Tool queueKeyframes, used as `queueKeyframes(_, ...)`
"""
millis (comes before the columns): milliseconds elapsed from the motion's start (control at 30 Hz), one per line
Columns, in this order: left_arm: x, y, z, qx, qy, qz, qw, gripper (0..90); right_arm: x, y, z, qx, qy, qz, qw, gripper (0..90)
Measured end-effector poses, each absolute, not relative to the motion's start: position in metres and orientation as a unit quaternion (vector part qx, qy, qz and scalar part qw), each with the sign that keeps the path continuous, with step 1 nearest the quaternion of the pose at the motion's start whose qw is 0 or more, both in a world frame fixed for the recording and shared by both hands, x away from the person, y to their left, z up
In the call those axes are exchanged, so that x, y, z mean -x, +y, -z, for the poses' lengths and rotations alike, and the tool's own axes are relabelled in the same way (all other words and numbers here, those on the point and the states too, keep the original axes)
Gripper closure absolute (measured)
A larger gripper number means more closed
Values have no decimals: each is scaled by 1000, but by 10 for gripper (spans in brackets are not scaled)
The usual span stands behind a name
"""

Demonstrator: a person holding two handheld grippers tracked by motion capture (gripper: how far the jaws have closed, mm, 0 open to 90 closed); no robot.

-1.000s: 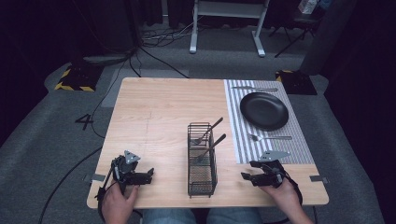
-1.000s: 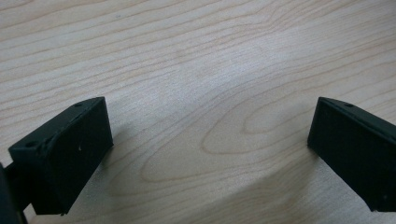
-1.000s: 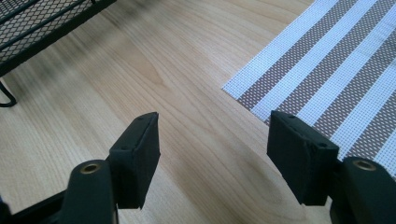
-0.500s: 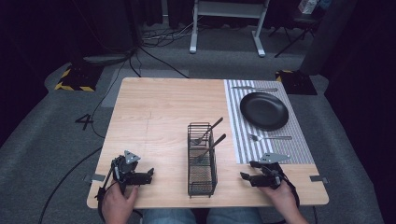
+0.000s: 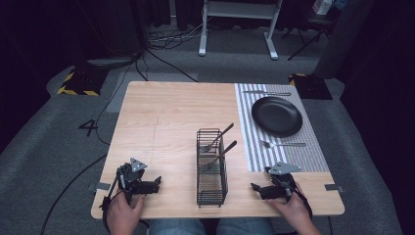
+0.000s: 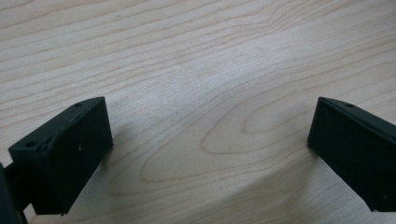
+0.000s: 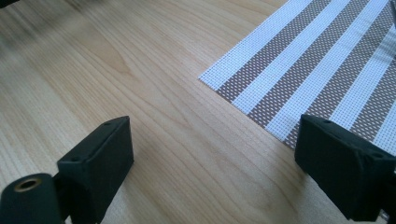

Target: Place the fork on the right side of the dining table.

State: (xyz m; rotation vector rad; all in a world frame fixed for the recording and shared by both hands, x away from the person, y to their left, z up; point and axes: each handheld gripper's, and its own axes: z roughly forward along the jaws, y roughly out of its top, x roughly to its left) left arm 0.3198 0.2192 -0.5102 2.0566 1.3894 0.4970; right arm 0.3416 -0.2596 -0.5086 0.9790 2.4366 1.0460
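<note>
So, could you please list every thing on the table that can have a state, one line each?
Black wire mesh basket: upright, holds two dark utensils.
Round black plate: empty, on the striped placemat.
Silver fork: flat on the placemat, near side of plate.
Silver knife: flat, far side of plate.
Left gripper: open, nothing between jaws.
Right gripper: jaws have just been opening, nothing between them.

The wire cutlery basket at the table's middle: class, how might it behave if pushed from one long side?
The wire cutlery basket looks tall and narrow, so it may tip rather than slide. Its open mesh suggests lightness. The two utensils leaning out could rattle or shift.
</note>
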Motion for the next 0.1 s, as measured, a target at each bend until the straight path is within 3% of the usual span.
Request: queueKeyframes(100,-320,219,510,-775,523,-187,301,0,-342,-260,509,-343,851,-365,157,109)
